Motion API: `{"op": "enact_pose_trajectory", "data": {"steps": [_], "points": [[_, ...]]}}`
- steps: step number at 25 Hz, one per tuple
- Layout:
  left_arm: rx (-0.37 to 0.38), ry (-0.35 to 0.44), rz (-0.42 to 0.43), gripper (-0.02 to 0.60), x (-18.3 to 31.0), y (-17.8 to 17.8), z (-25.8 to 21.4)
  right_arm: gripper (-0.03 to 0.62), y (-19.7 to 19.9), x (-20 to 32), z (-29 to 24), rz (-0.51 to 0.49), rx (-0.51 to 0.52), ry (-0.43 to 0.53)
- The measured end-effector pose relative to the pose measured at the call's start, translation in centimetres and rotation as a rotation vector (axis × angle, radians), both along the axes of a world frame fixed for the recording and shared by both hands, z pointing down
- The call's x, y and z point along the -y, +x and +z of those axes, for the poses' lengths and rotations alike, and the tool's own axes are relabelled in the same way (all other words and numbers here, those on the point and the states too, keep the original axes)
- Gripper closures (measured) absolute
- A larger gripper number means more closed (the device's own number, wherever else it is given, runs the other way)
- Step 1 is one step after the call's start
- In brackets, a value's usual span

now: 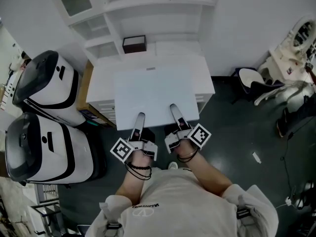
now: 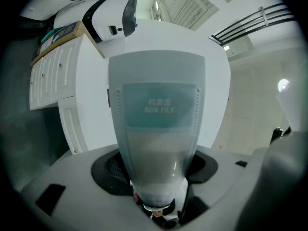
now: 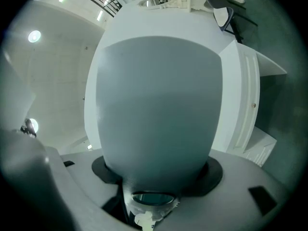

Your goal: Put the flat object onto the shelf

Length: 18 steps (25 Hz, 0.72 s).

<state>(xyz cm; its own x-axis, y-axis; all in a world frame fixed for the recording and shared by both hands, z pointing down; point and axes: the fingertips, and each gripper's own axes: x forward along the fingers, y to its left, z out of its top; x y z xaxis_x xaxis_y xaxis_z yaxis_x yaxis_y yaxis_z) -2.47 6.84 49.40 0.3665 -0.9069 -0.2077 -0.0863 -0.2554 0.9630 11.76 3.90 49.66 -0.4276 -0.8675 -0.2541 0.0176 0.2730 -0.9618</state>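
A flat, pale translucent box file point(image 1: 155, 95) lies level over the white cabinet top point(image 1: 200, 65), and its near edge sticks out past the cabinet front. My left gripper point(image 1: 139, 120) grips that near edge left of centre. My right gripper point(image 1: 175, 113) grips it right of centre. In the left gripper view the box file point(image 2: 159, 129) fills the middle and runs down into the left gripper point(image 2: 156, 198); a printed label shows on it. In the right gripper view the box file point(image 3: 159, 109) does the same in the right gripper point(image 3: 151, 196). The white shelf unit point(image 1: 148, 14) stands behind the cabinet.
A small black box point(image 1: 134, 44) sits in a lower shelf bay. Two big white-and-black machines point(image 1: 47, 88) point(image 1: 44, 149) stand at the left, beside a wooden board point(image 1: 86, 90). White furniture and cables point(image 1: 286, 83) crowd the dark floor at the right.
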Motion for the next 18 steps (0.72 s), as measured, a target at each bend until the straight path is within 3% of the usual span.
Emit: {"op": "enact_pose_trajectory", "data": {"steps": [6,18], "points": [[-0.006,-0.003,-0.012,0.306,2.9,0.7,0.0,0.292,0.7,3.1,-0.1,-0.009,-0.003,-0.002],[-0.023,-0.005,0.01,0.305,11.8,-1.8,0.0,0.292,-1.7,11.7,-0.2,0.011,-0.013,-0.007]]}}
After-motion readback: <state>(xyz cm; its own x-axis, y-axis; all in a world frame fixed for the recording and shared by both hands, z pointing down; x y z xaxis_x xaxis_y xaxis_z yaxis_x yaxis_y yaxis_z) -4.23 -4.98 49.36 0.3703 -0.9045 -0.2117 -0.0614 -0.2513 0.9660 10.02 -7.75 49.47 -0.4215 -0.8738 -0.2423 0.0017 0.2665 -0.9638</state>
